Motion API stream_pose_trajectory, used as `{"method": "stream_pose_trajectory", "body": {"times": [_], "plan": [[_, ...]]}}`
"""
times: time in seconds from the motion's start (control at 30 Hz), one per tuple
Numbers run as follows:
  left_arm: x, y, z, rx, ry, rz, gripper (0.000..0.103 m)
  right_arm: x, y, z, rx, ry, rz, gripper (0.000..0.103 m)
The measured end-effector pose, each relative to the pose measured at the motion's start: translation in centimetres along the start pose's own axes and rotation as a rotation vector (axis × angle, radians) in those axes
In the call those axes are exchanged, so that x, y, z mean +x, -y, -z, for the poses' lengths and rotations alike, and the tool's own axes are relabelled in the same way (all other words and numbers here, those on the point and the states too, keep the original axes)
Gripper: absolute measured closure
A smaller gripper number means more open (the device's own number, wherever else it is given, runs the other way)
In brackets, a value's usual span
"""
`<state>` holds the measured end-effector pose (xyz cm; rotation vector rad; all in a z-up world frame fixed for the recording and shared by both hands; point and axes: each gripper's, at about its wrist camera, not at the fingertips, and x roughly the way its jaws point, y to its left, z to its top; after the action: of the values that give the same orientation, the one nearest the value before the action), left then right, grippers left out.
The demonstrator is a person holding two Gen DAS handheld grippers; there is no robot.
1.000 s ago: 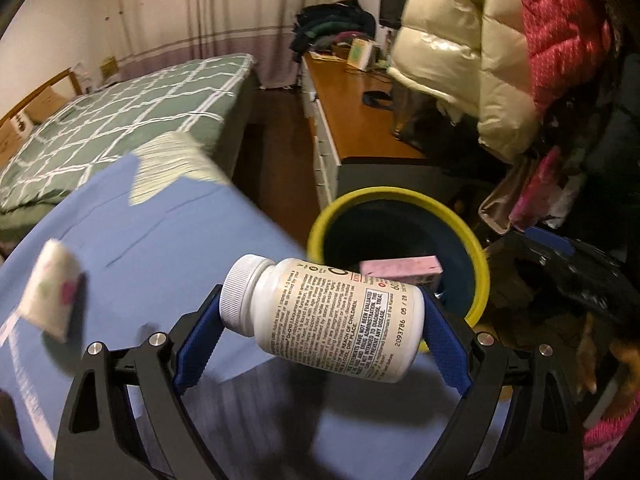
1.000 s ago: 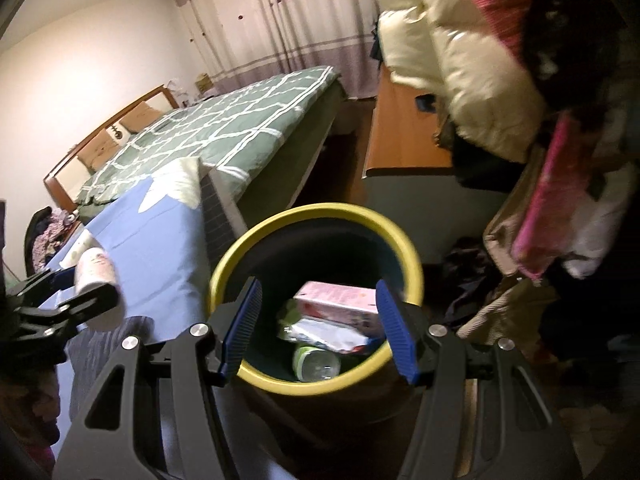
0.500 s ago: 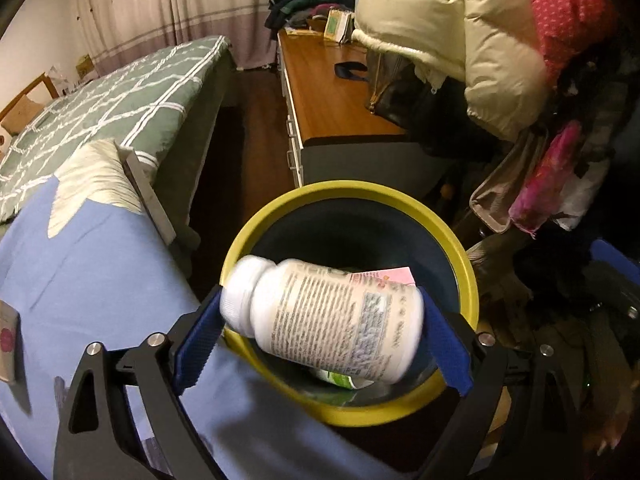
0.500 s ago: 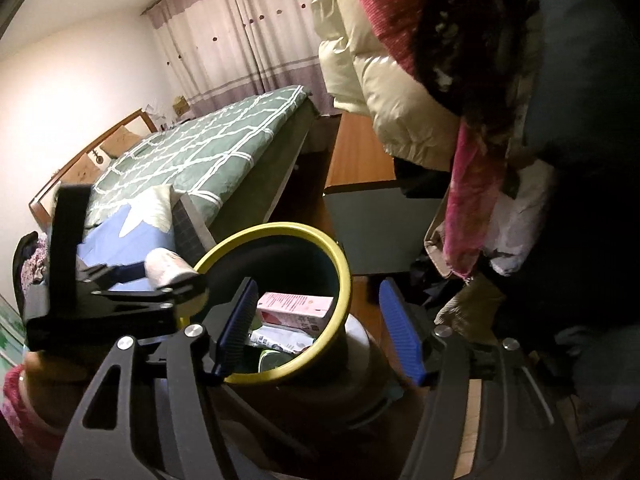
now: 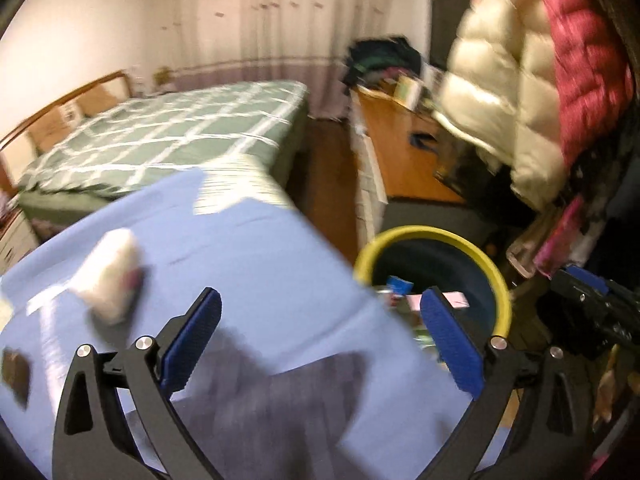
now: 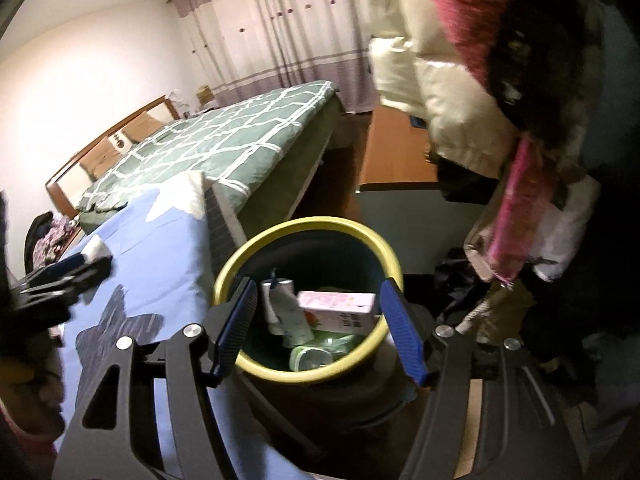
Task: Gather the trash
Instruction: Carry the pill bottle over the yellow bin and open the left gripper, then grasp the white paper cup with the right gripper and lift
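The left gripper hangs beside the yellow-rimmed bin, jaws just opened wide and empty. The white bottle lies inside the bin. The right gripper, above it, stands part open, empty.

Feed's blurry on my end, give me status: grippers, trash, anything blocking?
Left gripper open, jaws just opened, nothing between them. Right gripper open, empty, over yellow-rimmed bin. White bottle in bin beside pink carton. White packet on blue sheet; nothing blocking.
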<state>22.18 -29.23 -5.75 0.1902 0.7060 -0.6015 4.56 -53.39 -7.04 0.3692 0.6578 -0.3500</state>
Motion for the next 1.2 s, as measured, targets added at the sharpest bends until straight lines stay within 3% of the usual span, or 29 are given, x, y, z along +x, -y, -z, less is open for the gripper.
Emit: {"method": "stream_pose_trajectory", "body": {"times": [0.3, 0.67, 0.97, 1.2], "plan": [[-8.7, -14.5, 5.3, -0.191, 0.111, -0.27, 0.005, 1.4, -8.5, -0.6, -0.133, -0.011, -0.065, 0.041], [-12.9, -28.0, 11.9, -0.437, 0.156, -0.443, 0.005, 5.5, -22.7, -1.2, -0.278, -0.062, -0.21, 0.04], [-12.6, -31.2, 14.8, -0.523, 0.158, -0.463, 0.005, 9.3, -34.2, -3.1, -0.317, -0.098, -0.262, 0.039], [-13.4, -29.9, 14.7, -0.512, 0.191, -0.522, 0.005, 15.9, -39.7, -3.7, -0.257, -0.2, -0.198, 0.034]]}}
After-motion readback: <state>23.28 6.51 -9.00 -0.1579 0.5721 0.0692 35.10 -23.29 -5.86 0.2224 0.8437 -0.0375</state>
